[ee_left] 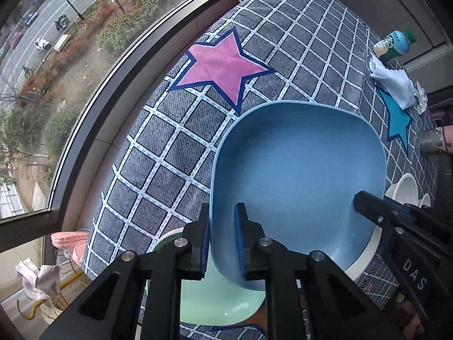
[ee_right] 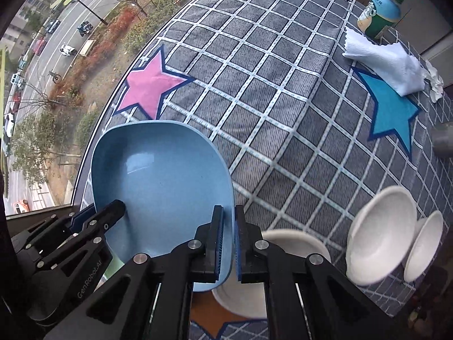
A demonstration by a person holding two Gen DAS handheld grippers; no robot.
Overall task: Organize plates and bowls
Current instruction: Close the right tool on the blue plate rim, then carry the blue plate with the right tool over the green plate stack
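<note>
A large window looks down on a street with parked cars and shrubs, and just inside it stands the surface, draped in a grey checked cloth with a pink star and a blue star. Both claws point down over the near part of the cloth and share one load: a blue plate with rounded corners and a raised rim. The left claw is clenched on the plate's left rim, one pad outside the wall and one inside. The right claw is clenched on the opposite rim in the same manner, and in the left view it reaches in from the right edge. Directly beneath the left claw lies a pale green plate, partly covered by the blue one. Beneath the right claw sits a white dish, its rim showing past the blue plate. To the right of the right claw, two white bowls appear tilted against each other. Far beyond both claws, at the surface's back corner, a bottle with a green cap stands next to a crumpled white cloth.
</note>
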